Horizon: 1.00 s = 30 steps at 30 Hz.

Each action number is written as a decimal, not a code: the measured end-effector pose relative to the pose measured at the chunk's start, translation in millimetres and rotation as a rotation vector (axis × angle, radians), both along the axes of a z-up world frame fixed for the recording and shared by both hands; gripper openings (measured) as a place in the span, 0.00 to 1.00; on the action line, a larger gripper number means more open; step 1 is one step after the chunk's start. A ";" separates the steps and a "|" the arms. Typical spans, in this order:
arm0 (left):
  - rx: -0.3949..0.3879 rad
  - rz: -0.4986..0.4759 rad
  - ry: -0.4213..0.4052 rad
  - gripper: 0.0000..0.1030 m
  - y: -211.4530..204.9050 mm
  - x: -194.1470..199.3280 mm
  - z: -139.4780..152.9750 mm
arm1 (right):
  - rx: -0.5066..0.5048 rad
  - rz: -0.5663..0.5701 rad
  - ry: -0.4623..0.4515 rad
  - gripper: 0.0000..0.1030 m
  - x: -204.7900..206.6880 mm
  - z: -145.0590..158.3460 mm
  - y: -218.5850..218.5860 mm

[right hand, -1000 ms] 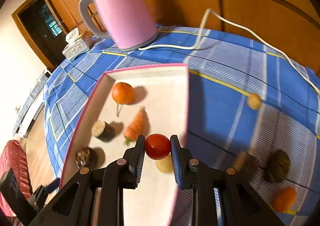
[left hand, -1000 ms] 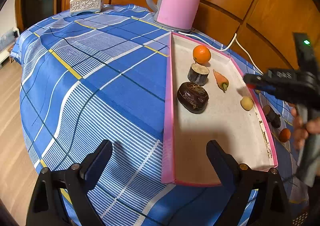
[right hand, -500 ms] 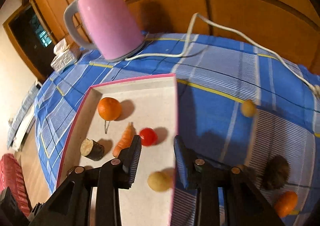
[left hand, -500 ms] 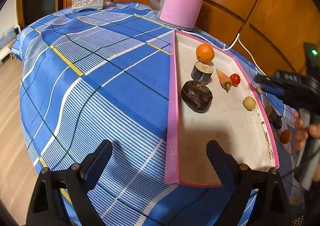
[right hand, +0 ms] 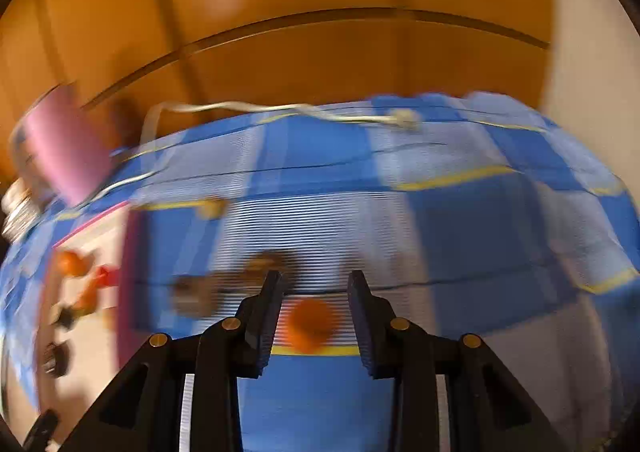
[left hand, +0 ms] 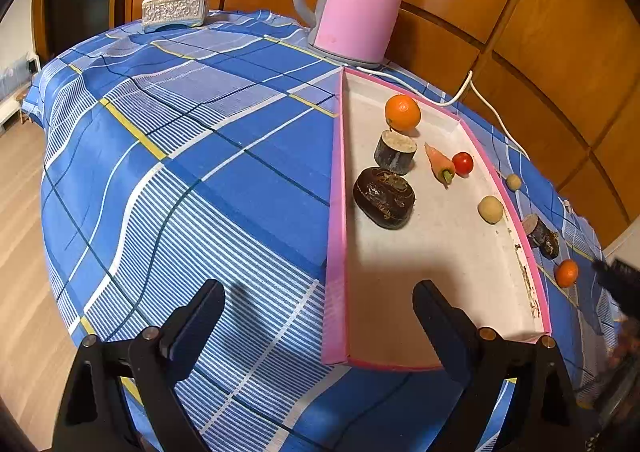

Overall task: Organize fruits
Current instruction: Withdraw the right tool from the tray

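The left gripper is wide open and holds nothing. The right gripper is a bit open, with a small orange fruit on the blue cloth between its jaws, not pinched. Farther off, the pink tray holds a tomato, carrot and orange.

Warm indoor light is cast from above. In the left wrist view, everything is rendered sharply; short soft shadows are thrown beside the orange and the tomato in the pink tray, and a glare spot is seen on the kettle. Straight lines are bowed by the fisheye, and the corners are blackened. The right wrist view is smeared by motion blur; only the fingers stay crisp.
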<state>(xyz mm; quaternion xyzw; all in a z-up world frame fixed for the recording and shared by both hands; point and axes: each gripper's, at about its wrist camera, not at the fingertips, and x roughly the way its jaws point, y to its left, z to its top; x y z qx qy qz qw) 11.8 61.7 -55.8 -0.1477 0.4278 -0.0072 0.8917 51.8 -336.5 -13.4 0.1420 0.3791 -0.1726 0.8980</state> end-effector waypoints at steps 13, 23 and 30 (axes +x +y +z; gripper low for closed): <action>0.033 0.038 -0.063 0.93 11.5 1.0 23.9 | -0.027 -0.552 0.102 0.34 -74.2 -49.6 -109.6; 0.068 -0.060 -0.126 0.96 -7.1 24.3 62.1 | -0.073 -0.524 0.084 0.55 -68.1 -56.0 -99.8; 0.071 -0.204 -0.156 0.96 -48.8 52.0 85.5 | -0.077 -0.520 0.083 0.58 -66.1 -57.0 -98.9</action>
